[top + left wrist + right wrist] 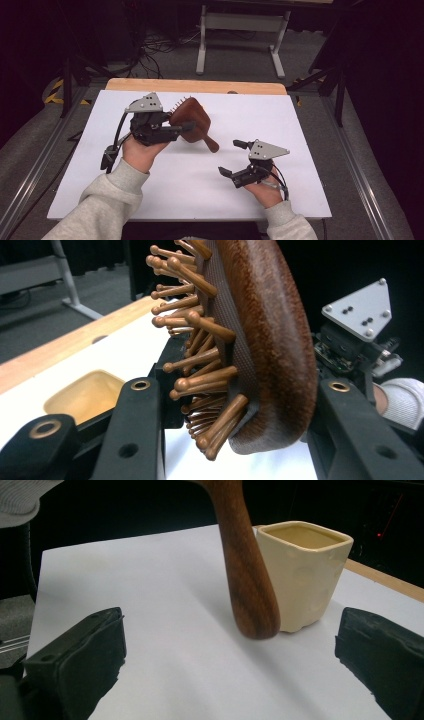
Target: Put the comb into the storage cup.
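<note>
A brown wooden hairbrush (192,120) with wooden pins hangs above the white board, its handle pointing down to the right. My left gripper (182,127) is shut on the brush head (270,340), one jaw on the pin side and one on the rounded back. My right gripper (231,158) stands open near the board's front right, with nothing between its jaws. In the right gripper view the brush handle (247,580) hangs ahead of the open gripper (230,660), in front of a cream square cup (305,575). The cup (87,395) stands on the board below the brush.
The white board (200,190) covers a wooden table whose far edge (195,86) shows behind it. A grey metal stand (240,30) sits on the floor beyond. The right gripper's grey plate (357,310) appears past the brush in the left gripper view.
</note>
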`<state>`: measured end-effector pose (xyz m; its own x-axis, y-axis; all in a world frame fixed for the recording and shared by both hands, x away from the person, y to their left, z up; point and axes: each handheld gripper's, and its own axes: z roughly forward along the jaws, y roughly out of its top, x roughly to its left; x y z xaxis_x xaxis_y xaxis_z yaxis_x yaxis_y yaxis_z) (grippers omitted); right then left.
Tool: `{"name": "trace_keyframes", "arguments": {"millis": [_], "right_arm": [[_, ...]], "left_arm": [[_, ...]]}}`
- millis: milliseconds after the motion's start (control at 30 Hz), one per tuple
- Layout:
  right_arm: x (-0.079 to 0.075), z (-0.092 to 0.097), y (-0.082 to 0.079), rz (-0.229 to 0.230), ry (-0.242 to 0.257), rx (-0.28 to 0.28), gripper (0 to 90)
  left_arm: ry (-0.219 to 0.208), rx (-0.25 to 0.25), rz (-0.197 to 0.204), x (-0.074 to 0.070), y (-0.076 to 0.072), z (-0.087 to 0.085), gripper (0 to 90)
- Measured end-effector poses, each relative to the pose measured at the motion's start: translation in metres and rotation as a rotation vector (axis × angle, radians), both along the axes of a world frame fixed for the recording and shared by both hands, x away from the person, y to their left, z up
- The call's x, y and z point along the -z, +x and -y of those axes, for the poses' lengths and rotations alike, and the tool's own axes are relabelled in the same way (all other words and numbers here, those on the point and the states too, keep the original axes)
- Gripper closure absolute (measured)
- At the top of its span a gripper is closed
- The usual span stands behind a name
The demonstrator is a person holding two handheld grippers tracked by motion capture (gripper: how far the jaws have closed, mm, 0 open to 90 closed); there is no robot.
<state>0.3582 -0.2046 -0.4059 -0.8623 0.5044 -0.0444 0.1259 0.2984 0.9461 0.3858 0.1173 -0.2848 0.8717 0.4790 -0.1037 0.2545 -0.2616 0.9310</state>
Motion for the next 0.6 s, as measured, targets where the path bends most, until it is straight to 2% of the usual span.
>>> {"name": "trace_keyframes", "arguments": {"millis": [600], "right_arm": [[0.0, 0.005, 0.002, -0.004, 0.006, 0.01, 0.4]], "left_arm": [[0.002, -0.067, 0.026, -0.027, 0.018, -0.011, 57.1]]}}
